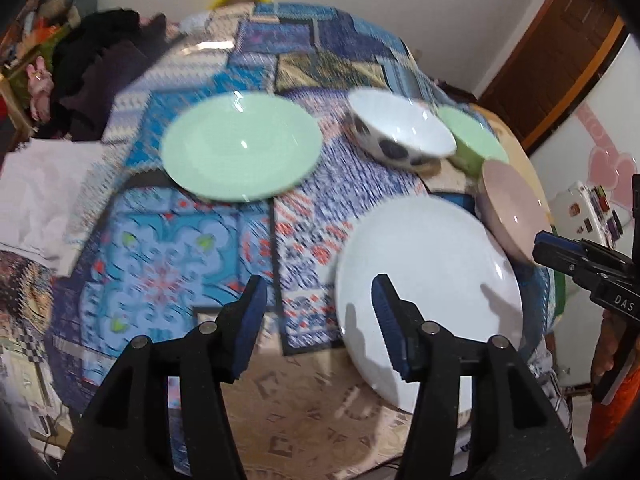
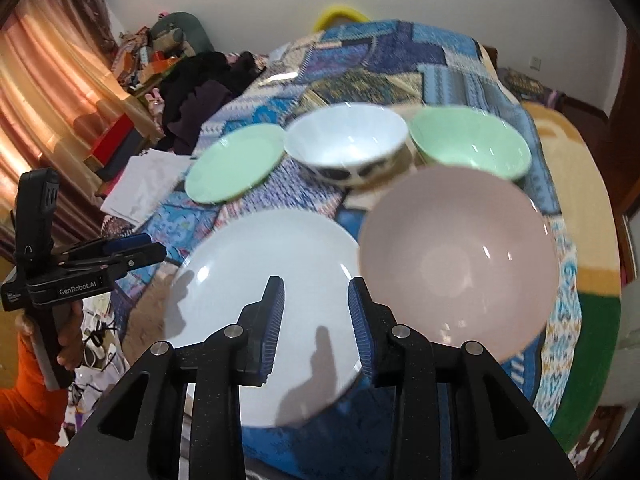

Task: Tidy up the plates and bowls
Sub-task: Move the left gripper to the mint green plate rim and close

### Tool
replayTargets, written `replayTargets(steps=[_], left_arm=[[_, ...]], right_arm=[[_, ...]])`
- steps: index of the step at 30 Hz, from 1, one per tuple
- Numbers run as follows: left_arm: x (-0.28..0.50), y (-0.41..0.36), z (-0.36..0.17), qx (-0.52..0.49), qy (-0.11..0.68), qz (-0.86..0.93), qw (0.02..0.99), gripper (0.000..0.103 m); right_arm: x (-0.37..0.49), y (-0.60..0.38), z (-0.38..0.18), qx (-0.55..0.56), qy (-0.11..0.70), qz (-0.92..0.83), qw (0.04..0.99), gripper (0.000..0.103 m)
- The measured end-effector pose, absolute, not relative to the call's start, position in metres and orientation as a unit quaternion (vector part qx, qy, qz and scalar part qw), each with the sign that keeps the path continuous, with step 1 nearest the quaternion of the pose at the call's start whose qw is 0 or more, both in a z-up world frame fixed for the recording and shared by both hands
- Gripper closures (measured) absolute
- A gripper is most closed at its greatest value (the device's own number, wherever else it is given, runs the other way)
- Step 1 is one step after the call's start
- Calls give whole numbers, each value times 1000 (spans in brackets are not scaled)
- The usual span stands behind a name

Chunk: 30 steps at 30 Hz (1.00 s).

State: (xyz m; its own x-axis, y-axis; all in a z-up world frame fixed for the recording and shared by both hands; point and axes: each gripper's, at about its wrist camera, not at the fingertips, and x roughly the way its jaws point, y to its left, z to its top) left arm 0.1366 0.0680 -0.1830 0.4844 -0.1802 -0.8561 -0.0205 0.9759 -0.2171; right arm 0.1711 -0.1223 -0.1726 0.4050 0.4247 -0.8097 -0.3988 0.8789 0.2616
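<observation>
On bedspread: frames blurred | pink bowl half-hidden | left tongs, right tongs released

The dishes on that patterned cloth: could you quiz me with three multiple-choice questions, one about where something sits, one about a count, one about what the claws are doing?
1. Which dish lies nearest the right gripper?
A. green plate
B. white plate
C. spotted bowl

2. How many bowls are on the patterned cloth?
A. one
B. two
C. three

3. What state are both grippers in?
A. open, holding nothing
B. shut on a plate
C. shut on a bowl

Answers:
1 B: the white plate lies right under its fingers.
2 C: the pink bowl, green bowl and spotted bowl.
3 A: the left gripper and the right both show a bare gap between their fingers.
</observation>
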Motion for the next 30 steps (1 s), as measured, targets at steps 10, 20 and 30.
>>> replayTargets(steps=[10,20,30], left_arm=[[159,122,-152,-101,461,18,882,35],[210,179,-183,-105,485,52,867,33],[272,217,-243,-110,520,44,846,35]], right_arm=[[200,-78,-164,-3,459,278,844,68],[240,-29,-195,-1,495,293,818,62],[276,13,-234,0,548,299,781,62]])
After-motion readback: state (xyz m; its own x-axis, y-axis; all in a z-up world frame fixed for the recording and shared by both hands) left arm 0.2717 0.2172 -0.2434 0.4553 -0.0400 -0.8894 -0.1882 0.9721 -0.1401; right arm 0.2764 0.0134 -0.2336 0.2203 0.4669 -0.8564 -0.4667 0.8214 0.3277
